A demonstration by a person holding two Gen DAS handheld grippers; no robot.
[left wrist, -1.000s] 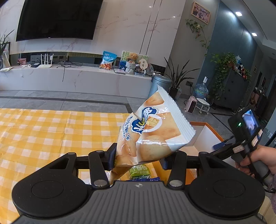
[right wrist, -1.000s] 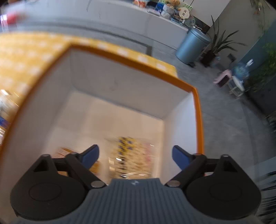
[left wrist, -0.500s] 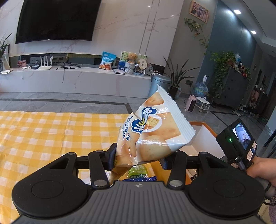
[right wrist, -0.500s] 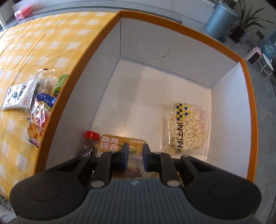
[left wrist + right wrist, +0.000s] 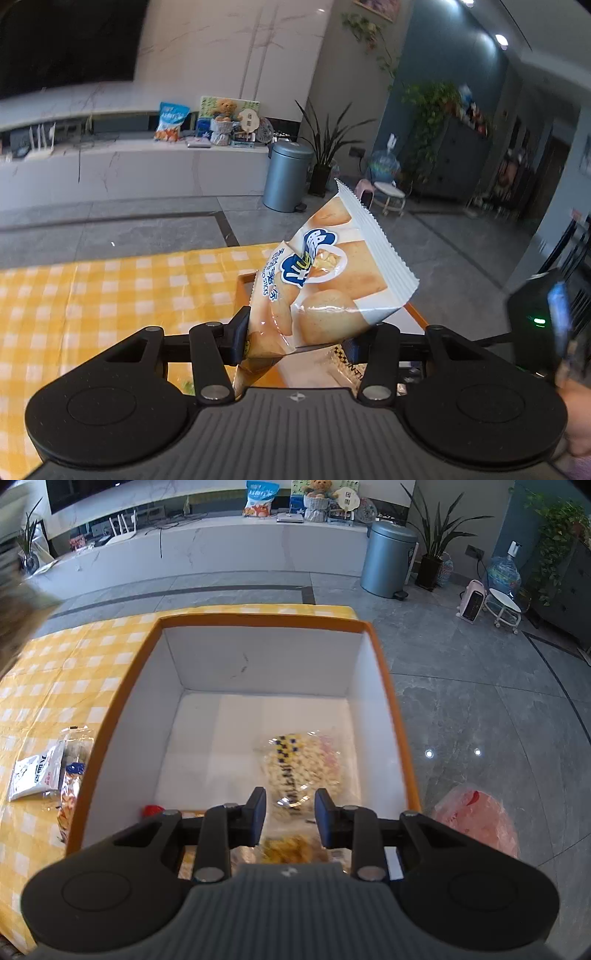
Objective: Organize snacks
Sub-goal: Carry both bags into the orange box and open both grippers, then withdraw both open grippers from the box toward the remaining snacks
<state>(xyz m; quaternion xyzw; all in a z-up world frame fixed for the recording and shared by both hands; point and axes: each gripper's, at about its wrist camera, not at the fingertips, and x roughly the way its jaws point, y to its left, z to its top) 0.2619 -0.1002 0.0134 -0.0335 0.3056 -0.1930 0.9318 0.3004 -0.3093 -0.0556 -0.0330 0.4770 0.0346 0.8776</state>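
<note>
The job is partly done. The orange-rimmed box (image 5: 380,686) stands at the table's far right corner and already holds a clear bag of pale puffs (image 5: 303,764) on its floor toward the right wall, a red-capped bottle (image 5: 153,809) at its near left corner, and at least one more packet against the near wall, mostly hidden behind the tongs. The right gripper (image 5: 290,818) hangs over the box's near edge with nothing between its fingers; its jaws have just parted a little from nearly shut, so I read it as empty. The left gripper (image 5: 301,341) is clamped on the lower end of a biscuit bag (image 5: 325,284), held up in the air over the box's left rim, not yet dropped in. Still left on the checked tablecloth (image 5: 74,672), just beside the box's left wall, lie a white sachet (image 5: 35,775) and a couple of other packets (image 5: 70,794).
</note>
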